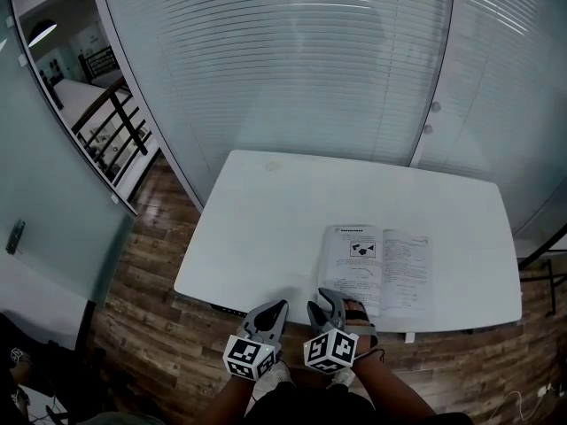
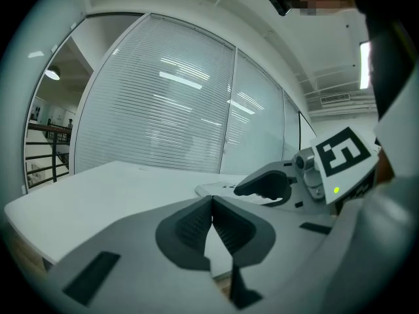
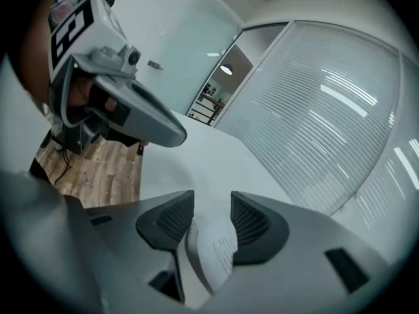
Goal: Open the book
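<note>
R gripper (image 3: 211, 209): jaws apart round page (image 3: 215, 252), no pinch, book (image 1: 376, 268) open already imo
L gripper (image 2: 211, 207): closed, empty, not needed

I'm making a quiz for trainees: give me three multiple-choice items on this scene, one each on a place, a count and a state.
1. Where on the white rectangular table does the open white printed book lie? A far left corner; B by the near edge; C by the far edge.
2. How many grippers show in the head view? A one; B two; C three.
3. The left gripper has jaws: A together, empty; B wide apart; C clamped on the book.
B: it lies ahead of the right gripper. B: left and right show. A: they meet, nothing between.
</note>
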The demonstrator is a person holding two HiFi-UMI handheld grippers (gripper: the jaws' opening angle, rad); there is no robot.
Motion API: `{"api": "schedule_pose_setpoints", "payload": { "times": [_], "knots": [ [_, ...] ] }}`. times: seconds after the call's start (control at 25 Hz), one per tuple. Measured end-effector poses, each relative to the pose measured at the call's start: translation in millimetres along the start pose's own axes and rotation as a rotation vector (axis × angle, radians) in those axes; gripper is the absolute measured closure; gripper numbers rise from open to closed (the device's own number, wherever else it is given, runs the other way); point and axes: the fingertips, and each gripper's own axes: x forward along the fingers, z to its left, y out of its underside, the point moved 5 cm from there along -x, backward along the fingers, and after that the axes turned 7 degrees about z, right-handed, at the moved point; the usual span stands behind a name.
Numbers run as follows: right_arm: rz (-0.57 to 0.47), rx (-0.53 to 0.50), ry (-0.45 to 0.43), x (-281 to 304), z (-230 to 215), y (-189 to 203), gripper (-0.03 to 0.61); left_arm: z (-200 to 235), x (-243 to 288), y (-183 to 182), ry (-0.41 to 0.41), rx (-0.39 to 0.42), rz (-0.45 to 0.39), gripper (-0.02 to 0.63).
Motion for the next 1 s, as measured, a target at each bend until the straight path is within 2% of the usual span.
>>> {"api": "schedule_pose_setpoints", "payload": {
  "times": [0.36,0.6,0.68,0.8,0.88,1.0],
  "knots": [
    [-0.117,0.231,0.015,-46.9,-42.1,2.3,0.403,-4.8,8.0,-5.9,0.003,0.019,0.008,0.600],
    [-0.225,0.522,-0.024,-66.5,-73.5,12.2,0.416,-19.7,11.6,-23.9,0.028,0.056,-0.014,0.600],
    [-0.277,0.594,0.035,-77.8,-89.8,17.9,0.448,-24.5,14.0,-31.1,0.033,0.072,-0.021,0.600],
    [-0.309,0.638,0.145,-90.9,-109.5,30.9,0.515,-30.3,17.9,-39.6,0.032,0.102,-0.027,0.600],
    [-0.307,0.653,0.186,-97.3,-116.8,41.0,0.553,-35.3,20.7,-44.9,0.036,0.121,-0.042,0.600],
    [-0.289,0.677,0.222,-105.3,-121.7,57.1,0.572,-43.3,25.4,-50.7,0.049,0.146,-0.063,0.600]
  ]
}}
